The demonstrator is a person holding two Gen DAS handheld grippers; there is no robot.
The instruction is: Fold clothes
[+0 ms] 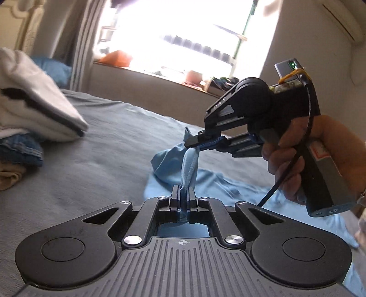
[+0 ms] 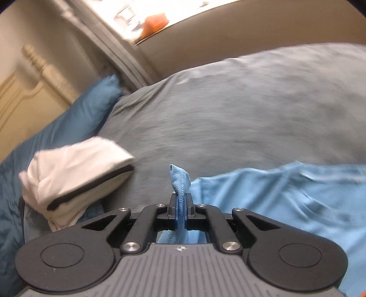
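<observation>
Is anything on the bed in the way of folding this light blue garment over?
Nothing visible: both tools, left and right, are already shut on the light blue garment. The grey bedspread beyond is bare; the folded white garment lies off to the left.

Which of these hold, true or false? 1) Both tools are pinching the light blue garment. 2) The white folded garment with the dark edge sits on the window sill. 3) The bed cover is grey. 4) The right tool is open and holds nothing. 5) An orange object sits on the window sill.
1) True: the left tool and the right tool each clamp the light blue garment.
2) False: the white folded garment lies on the grey bed cover.
3) True.
4) False: it is shut on a hemmed edge of the blue fabric.
5) True: the orange object sits on the window sill.
</observation>
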